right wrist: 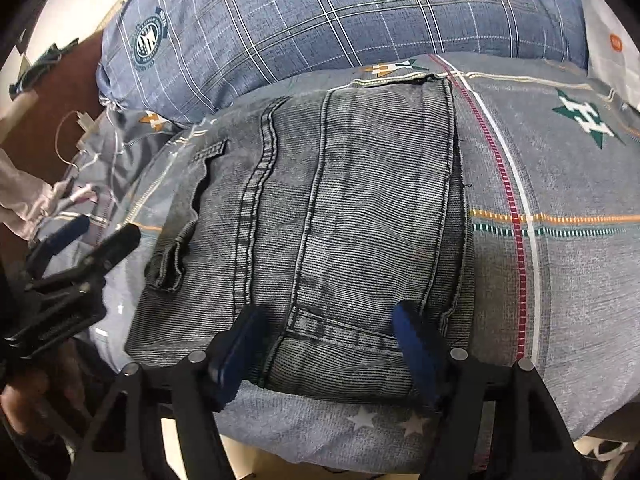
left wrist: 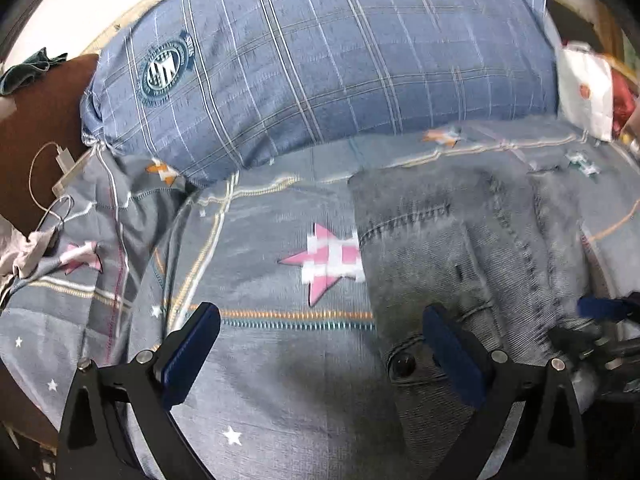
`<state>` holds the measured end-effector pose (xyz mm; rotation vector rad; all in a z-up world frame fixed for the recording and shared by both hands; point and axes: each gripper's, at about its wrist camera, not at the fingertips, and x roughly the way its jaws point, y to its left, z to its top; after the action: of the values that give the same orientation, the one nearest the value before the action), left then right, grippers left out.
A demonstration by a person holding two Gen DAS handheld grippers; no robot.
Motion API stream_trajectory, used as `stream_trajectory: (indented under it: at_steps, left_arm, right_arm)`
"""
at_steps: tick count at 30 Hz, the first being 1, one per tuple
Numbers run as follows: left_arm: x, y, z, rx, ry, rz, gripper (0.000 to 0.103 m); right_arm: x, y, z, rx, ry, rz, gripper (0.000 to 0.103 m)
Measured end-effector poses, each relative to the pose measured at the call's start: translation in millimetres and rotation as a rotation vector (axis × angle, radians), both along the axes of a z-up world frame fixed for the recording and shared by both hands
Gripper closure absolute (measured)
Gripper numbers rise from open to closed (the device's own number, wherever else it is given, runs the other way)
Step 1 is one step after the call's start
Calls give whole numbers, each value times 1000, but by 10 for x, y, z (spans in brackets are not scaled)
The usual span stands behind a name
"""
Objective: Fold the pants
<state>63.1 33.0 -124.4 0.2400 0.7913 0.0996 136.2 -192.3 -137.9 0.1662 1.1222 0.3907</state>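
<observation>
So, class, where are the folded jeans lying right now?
The folded jeans lie on the star-print bedsheet, just in front of the blue plaid pillow. They fill the centre of the right wrist view and the right side of the left wrist view.

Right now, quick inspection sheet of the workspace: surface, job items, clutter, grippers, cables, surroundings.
Surface: bed sheet, grey with stars and stitched stripes.
Job's things: grey jeans folded into a compact stack, lying flat on the sheet near its front edge.
Clutter: plaid pillow behind the jeans; white bag beside the pillow; crumpled pale cloth at the sheet's left edge.
Grippers: left gripper open, beside the jeans' buttoned corner; right gripper open, over the stack's near edge, holding nothing.
Cables: white charger cable looped off the bed's left side.
Surroundings: brown surface, dark green cloth.
</observation>
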Motion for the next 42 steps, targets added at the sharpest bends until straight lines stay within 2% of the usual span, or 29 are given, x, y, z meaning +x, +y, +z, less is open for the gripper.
stream_trajectory:
  at_steps: [1, 2, 4, 5, 8, 10, 11, 12, 13, 14, 15, 16, 19, 20, 22, 24, 25, 26, 28, 29, 30, 32, 35, 36, 38, 39, 40, 42]
  left_arm:
    - [62, -49, -178, 36, 72, -17, 2]
    - [37, -64, -269, 61, 34, -18, 0]
    - [21, -49, -254, 41, 27, -3, 1]
    - [30, -58, -254, 43, 30, -1, 1]
    - [28, -87, -249, 69, 22, -17, 1]
    - [37, -44, -257, 49, 20, -13, 1]
    - [34, -27, -265, 34, 19, -10, 1]
    - [27, -14, -267, 27, 18, -9, 0]
    - [19, -18, -257, 22, 18, -8, 0]
    - [20, -25, -256, 23, 20, -10, 1]
    - [12, -13, -239, 18, 16, -16, 1]
    - [7, 13, -209, 0, 12, -33, 2]
    - [-10, 143, -31, -99, 8, -41, 2]
    - [-59, 190, 79, -146, -33, -36, 2]
    - [-123, 218, 163, -177, -92, -17, 2]
    - [-52, 128, 1, -152, -23, -42, 2]
    - [0, 46, -158, -104, 37, -63, 2]
    - [-9, -2, -274, -73, 13, -66, 2]
    - [-20, 5, -295, -94, -8, -47, 2]
    - [-3, 12, -288, -110, -2, -42, 2]
    - [15, 1, -294, -118, 9, -57, 2]
    - [10, 14, -296, -115, -6, -64, 2]
    - [37, 87, -312, -170, 5, -64, 2]
    - [29, 125, -310, -185, 7, -65, 2]
    - [42, 171, -322, -207, 12, -70, 2]
    - [44, 172, -330, -213, 12, -72, 2]
    - [45, 177, -340, -218, 12, -77, 2]
    - [35, 194, -347, -233, 12, -82, 2]
  right_arm:
    - [31, -27, 98, 7, 3, -9, 31]
    - [27, -42, 269, 16, -23, -20, 31]
    - [90, -31, 610, 12, -125, -36, 31]
    - [165, 2, 800, -10, -183, -50, 31]
    - [490, 208, 1096, -108, -286, -55, 31]
    - [705, 347, 1036, -190, -305, -48, 30]
    - [907, 452, 795, -291, -265, -51, 30]
    - [1091, 502, 477, -377, -175, -40, 30]
    - [1229, 524, 120, -406, -67, -16, 27]
    - [1284, 436, -96, -360, -38, -68, 4]
    - [1269, 344, -67, -330, -49, -108, 1]
    - [1270, 330, -57, -315, -32, -110, 2]
    - [1176, 270, 71, -336, -57, -91, 1]
    - [1130, 265, 144, -340, -76, -89, 3]
    - [962, 200, 356, -313, -134, -94, 3]
    - [793, 239, 548, -296, -188, -85, 3]
    - [708, 221, 603, -297, -202, -75, 3]
    - [636, 244, 606, -302, -207, -59, 3]
    - [518, 313, 394, -400, -174, -16, 3]
    - [519, 359, 140, -506, -129, 31, 3]
    - [516, 349, -47, -526, -113, 54, 3]
    - [557, 228, 21, -436, -54, -21, 1]
    - [452, 330, 269, -457, -135, -9, 3]
    - [384, 363, 376, -432, -164, 1, 3]
    - [301, 350, 484, -306, -176, -3, 3]
    - [291, 342, 442, -267, -153, -8, 3]
    - [303, 356, 339, -273, -130, 1, 3]
    - [433, 404, -105, -402, -28, 48, 3]
